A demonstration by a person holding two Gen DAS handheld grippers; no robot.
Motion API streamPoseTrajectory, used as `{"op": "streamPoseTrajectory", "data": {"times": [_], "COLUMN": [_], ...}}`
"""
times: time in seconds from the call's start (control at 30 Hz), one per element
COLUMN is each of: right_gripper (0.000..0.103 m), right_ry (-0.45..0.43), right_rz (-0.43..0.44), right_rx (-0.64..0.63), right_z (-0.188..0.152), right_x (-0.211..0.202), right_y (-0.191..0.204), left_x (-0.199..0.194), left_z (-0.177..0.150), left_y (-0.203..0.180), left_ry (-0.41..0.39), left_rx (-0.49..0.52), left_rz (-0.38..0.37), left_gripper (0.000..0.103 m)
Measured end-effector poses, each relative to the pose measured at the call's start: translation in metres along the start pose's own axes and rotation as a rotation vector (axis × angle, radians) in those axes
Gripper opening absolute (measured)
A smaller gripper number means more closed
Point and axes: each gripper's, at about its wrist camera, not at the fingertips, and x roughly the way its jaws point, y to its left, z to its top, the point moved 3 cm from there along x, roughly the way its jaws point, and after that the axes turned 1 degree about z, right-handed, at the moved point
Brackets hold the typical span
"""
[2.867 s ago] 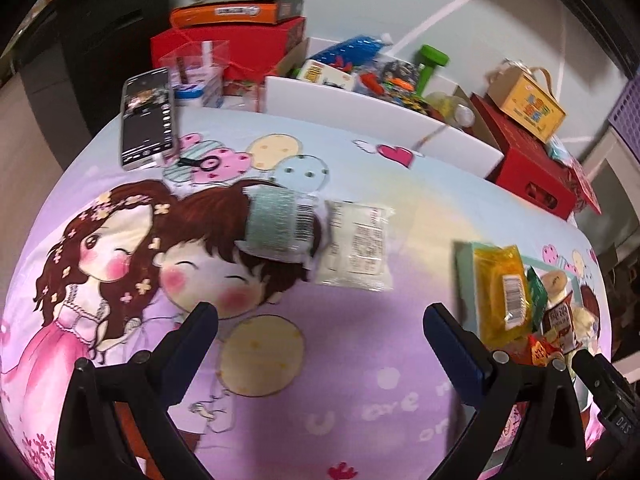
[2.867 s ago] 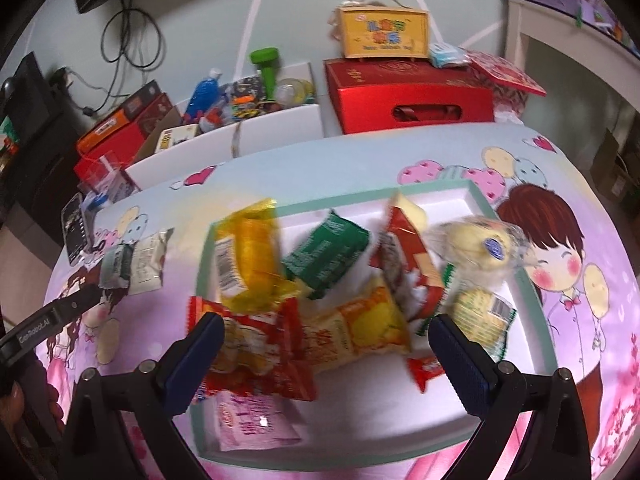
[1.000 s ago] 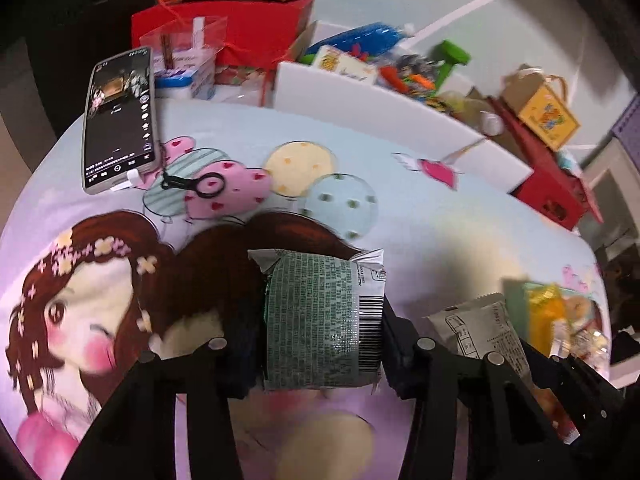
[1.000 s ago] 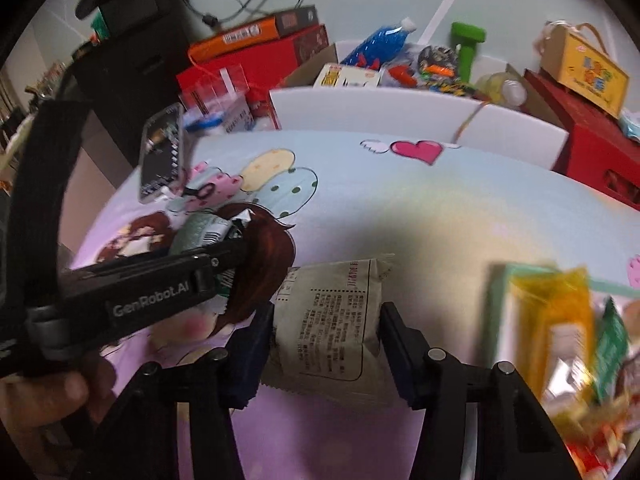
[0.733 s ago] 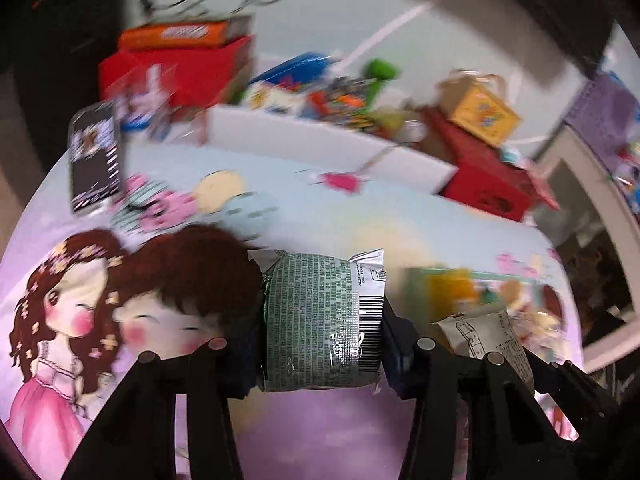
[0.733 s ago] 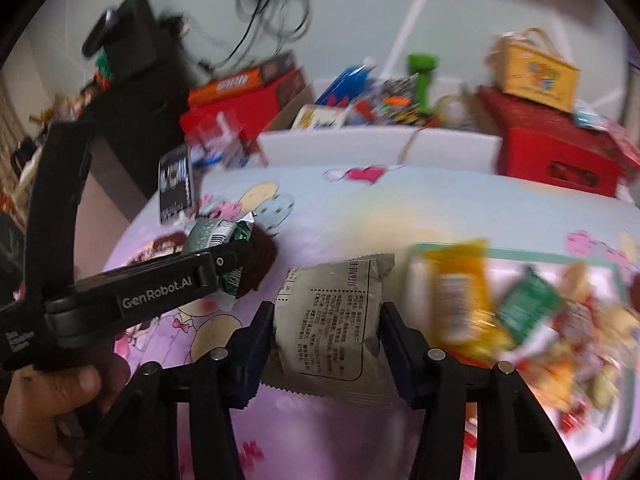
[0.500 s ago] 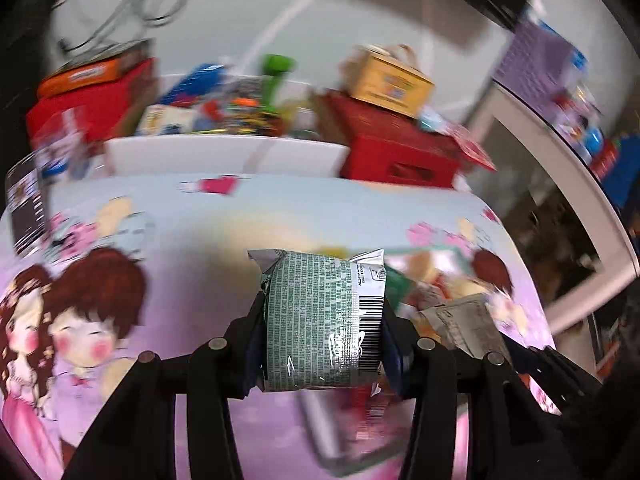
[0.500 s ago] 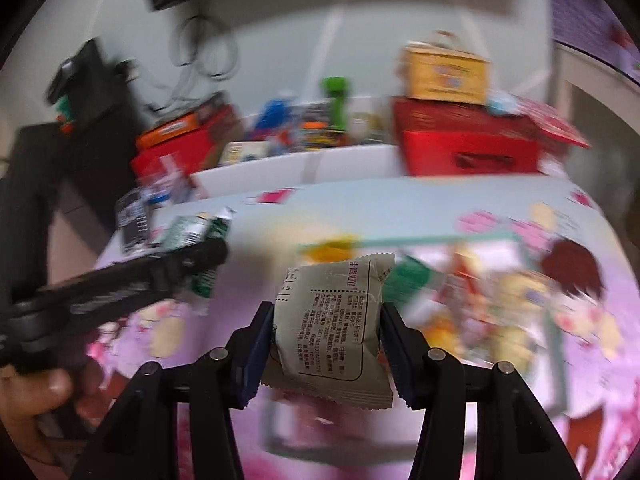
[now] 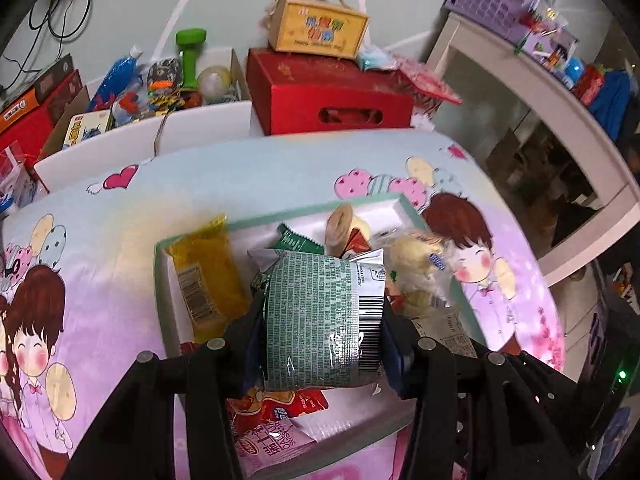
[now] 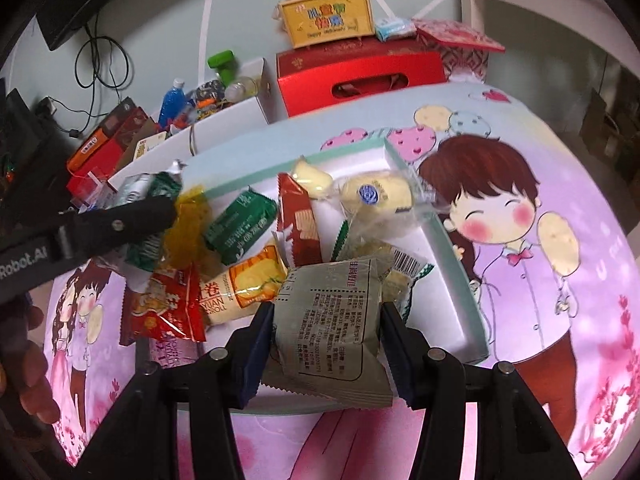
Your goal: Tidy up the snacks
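Note:
My left gripper (image 9: 320, 320) holds a green-printed snack packet (image 9: 320, 304) above the white, teal-rimmed tray (image 9: 159, 280). Its jaws are opening, though the pads still touch the packet's sides. My right gripper (image 10: 326, 320) is shut on a pale grey-green packet (image 10: 332, 312) over the tray's near edge (image 10: 464, 292). Several snacks lie in the tray: a yellow packet (image 9: 208, 276), a dark green one (image 10: 240, 228), a red one (image 10: 168, 308) and a pale bun (image 10: 376, 196). In the right wrist view the left gripper's finger (image 10: 120, 220) hangs over the tray's left side.
The tray lies on a table under a cartoon-print cloth (image 9: 500, 288). Behind the table stand a red box (image 9: 328, 96) with a yellow carry box (image 9: 316, 32) on it, and a white box of clutter (image 9: 160, 128). A white shelf (image 9: 540, 92) is at the right. A hand (image 10: 28, 360) shows at lower left.
Both grippers closed on the two packets lying on the cloth, lifted them and carried them to the right. They now hang over the tray.

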Motion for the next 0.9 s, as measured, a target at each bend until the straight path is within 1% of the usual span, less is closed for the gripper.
{"op": "streamPoseTrajectory", "data": {"times": [0.07, 0.2, 0.27, 0.43, 0.47, 0.5, 0.57, 0.6, 0.63, 0.67, 0.73, 0.83, 0.9], "right_gripper": [0.059, 0.062, 0.065, 0.071, 0.073, 0.075, 0.088, 0.092, 0.100, 0.103, 0.103, 0.103, 0.103], "right_ry": [0.010, 0.020, 0.020, 0.019, 0.018, 0.016, 0.004, -0.006, -0.011, -0.013, -0.010, -0.006, -0.005], "right_rz": [0.011, 0.016, 0.009, -0.014, -0.017, -0.020, -0.022, -0.025, -0.028, -0.030, -0.034, -0.043, -0.047], "right_rx": [-0.004, -0.008, -0.008, -0.015, -0.020, -0.026, -0.038, -0.049, -0.059, -0.068, -0.086, -0.109, -0.124], "right_z": [-0.003, -0.007, -0.007, -0.009, -0.010, -0.011, -0.015, -0.018, -0.020, -0.023, -0.030, -0.040, -0.046], "right_x": [0.005, 0.011, 0.011, 0.007, 0.006, 0.005, 0.002, 0.000, -0.001, -0.002, -0.003, -0.004, -0.006], "right_y": [0.003, 0.004, 0.004, 0.006, 0.007, 0.010, 0.015, 0.018, 0.021, 0.025, 0.032, 0.043, 0.049], "left_x": [0.001, -0.006, -0.010, -0.023, -0.027, -0.029, -0.037, -0.040, -0.044, -0.047, -0.052, -0.057, -0.058], "left_z": [-0.002, -0.006, -0.007, -0.019, -0.024, -0.028, -0.040, -0.045, -0.053, -0.060, -0.077, -0.098, -0.116], "left_y": [0.001, 0.006, 0.009, 0.026, 0.031, 0.034, 0.046, 0.051, 0.058, 0.064, 0.079, 0.096, 0.106], "left_ry": [0.008, 0.002, -0.006, -0.023, -0.030, -0.035, -0.062, -0.071, -0.081, -0.088, -0.092, -0.091, -0.075], "left_rx": [-0.007, -0.009, -0.014, -0.047, -0.056, -0.062, -0.077, -0.082, -0.086, -0.092, -0.113, -0.147, -0.166], "left_rz": [0.010, 0.032, 0.047, 0.075, 0.084, 0.090, 0.115, 0.132, 0.157, 0.180, 0.224, 0.243, 0.268], "left_gripper": [0.064, 0.069, 0.074, 0.077, 0.084, 0.087, 0.093, 0.094, 0.097, 0.097, 0.097, 0.097, 0.097]}}
